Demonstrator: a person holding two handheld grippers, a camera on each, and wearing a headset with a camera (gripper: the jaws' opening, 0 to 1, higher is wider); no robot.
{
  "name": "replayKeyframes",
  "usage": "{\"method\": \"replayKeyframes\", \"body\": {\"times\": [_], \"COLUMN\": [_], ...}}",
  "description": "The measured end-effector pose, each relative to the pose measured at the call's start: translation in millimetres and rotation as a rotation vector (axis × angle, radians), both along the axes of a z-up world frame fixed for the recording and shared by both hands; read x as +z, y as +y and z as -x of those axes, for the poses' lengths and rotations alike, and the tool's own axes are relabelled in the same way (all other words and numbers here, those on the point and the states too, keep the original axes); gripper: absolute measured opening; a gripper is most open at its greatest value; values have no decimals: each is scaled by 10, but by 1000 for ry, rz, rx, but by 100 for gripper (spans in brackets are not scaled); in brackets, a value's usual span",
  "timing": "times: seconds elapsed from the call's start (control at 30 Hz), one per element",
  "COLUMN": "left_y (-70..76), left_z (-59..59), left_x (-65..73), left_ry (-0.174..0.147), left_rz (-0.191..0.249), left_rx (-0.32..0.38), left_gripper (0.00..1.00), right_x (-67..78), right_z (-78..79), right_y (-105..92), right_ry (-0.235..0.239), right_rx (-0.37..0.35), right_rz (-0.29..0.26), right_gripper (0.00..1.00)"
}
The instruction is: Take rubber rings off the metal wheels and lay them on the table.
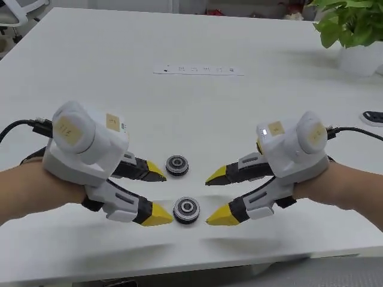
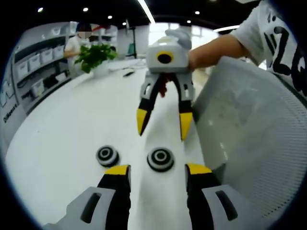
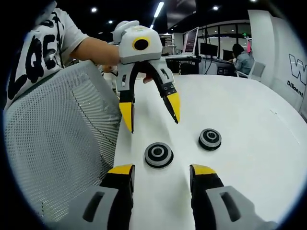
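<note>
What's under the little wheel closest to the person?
The near wheel lies flat, straight on the white table, with nothing showing between them. Its bottom face is covered by the wheel itself, so whatever is on that side cannot be seen.

Left claw (image 1: 163, 197) and right claw (image 1: 209, 200), jaws spread, facing.
</note>
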State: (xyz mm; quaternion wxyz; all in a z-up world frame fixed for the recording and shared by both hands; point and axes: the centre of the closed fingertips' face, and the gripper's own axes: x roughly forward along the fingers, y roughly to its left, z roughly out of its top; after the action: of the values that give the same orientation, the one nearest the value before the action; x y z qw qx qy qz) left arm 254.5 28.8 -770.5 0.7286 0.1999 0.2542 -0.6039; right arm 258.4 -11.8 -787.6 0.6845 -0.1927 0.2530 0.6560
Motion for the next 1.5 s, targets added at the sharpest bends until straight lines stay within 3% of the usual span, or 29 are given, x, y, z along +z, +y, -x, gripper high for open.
{"method": "replayKeyframes", "body": {"times": [0.13,0.7,1.07,1.5], "left_y": [-35,-117,-200,-225], "left_z": [-10,-14,65,22], "left_x": [9,-39,-94,-173], "left_ry": [16,20,5,-12], "left_rz": [12,-9,-36,-73], "left_rx": [1,-27,-60,-63], "left_gripper": [45,37,30,22], "right_x": [-12,-44,-53,-61], "right_z": [4,19,30,27], "right_y": [2,18,5,-15], "right_ry": [2,14,14,13], "right_rx": [1,1,-2,-9], "right_rz": [2,-2,-1,3], "right_gripper": [45,45,45,45]}}
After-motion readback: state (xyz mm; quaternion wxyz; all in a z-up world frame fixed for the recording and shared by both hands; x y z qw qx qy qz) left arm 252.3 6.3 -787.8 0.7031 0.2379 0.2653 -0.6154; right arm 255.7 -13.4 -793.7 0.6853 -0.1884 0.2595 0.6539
